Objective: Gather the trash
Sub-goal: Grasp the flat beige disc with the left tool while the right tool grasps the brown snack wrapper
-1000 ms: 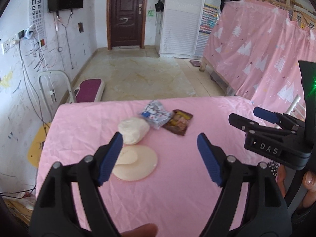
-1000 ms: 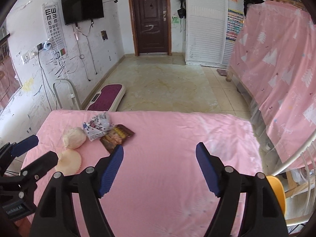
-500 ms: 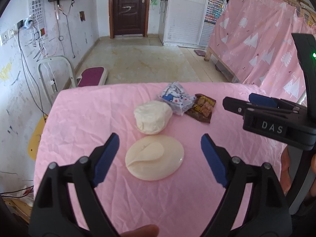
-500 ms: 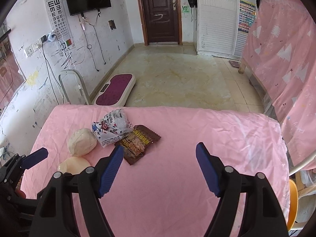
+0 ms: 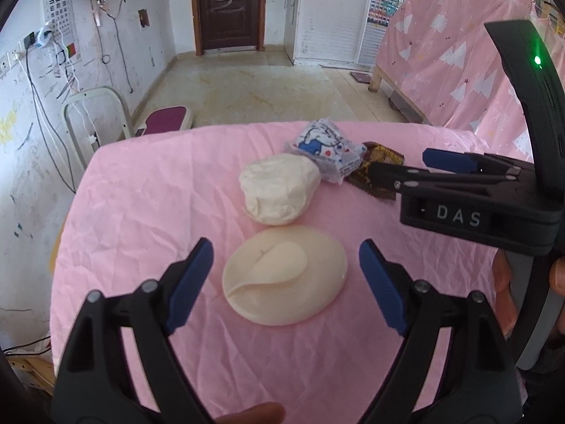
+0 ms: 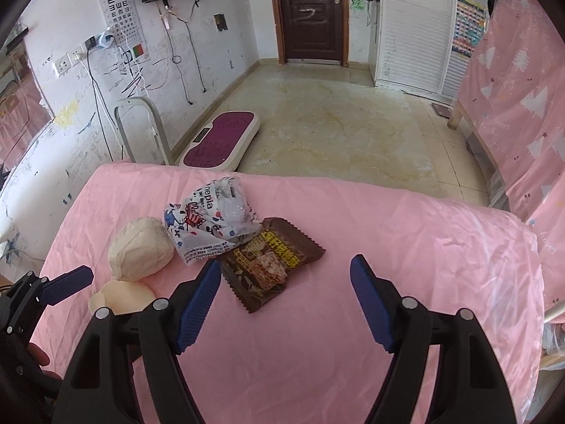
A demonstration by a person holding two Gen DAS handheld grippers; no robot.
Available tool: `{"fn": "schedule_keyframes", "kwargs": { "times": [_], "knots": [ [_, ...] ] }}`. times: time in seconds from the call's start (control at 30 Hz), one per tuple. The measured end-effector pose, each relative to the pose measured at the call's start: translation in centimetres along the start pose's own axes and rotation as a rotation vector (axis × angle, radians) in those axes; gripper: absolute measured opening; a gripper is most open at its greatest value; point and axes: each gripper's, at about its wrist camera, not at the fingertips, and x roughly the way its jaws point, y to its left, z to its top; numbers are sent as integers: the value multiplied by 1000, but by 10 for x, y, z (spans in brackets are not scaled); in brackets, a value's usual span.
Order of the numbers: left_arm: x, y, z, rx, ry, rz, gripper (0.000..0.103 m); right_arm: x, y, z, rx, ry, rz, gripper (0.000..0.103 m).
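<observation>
Left wrist view: the left hand-held gripper (image 5: 285, 284) has just been opening; the cream disc (image 5: 284, 277) lies under its gap, not pinched.
Right hand-held gripper (image 6: 284, 302): wide open, empty; the brown wrapper (image 6: 270, 261) lies just ahead on the pink counter (image 6: 406, 247).

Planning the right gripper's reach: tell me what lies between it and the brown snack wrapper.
Nothing: in the right wrist view only bare pink cloth lies between the open right gripper and the brown snack wrapper, whose near corner already sits between its fingers.

Left hand-held gripper (image 5: 286, 275) has just been opening, empty; right hand-held gripper (image 6: 284, 296) gapes empty, both angled downward.
</observation>
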Motion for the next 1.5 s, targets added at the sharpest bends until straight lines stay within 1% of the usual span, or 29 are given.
{"fn": "schedule_keyframes", "kwargs": {
  "times": [0.27, 0.33, 0.37, 0.4, 0.47, 0.6, 0.67, 0.7, 0.97, 1.17, 1.37, 1.5],
  "knots": [
    [13, -2, -1, 14, 23, 46, 81, 15, -2, 1, 1, 3, 15, 66],
    [14, -6, -1, 24, 22, 49, 79, 16, -2, 2, -1, -5, 15, 65],
    [14, -7, -1, 27, 24, 45, 76, 16, -3, 1, -2, -8, 13, 64],
    [16, -8, -1, 31, 29, 43, 75, 16, -2, 1, -5, -11, 9, 61],
    [19, -9, -2, 38, 40, 51, 75, 15, 0, 0, -19, -19, -3, 48],
    [18, -10, -3, 37, 38, 49, 74, 14, 2, -4, -47, -24, -1, 37],
    [18, -10, -4, 37, 37, 48, 74, 12, 4, -5, -56, -25, 6, 27],
    [18, -10, -4, 34, 36, 45, 74, 11, 4, -6, -56, -25, 13, 23],
    [14, -7, -6, 26, 22, 55, 74, 0, -1, -12, -52, -37, 21, 15],
    [6, -6, -6, 22, -8, 54, 74, -22, -7, -20, -38, -66, 18, 13],
    [-3, -10, -6, 31, -32, 50, 74, -52, -27, -39, 0, -93, 12, 12],
    [-14, -16, -8, 40, -63, 57, 74, -74, -38, -50, 21, -122, 5, 12]
  ]
}}
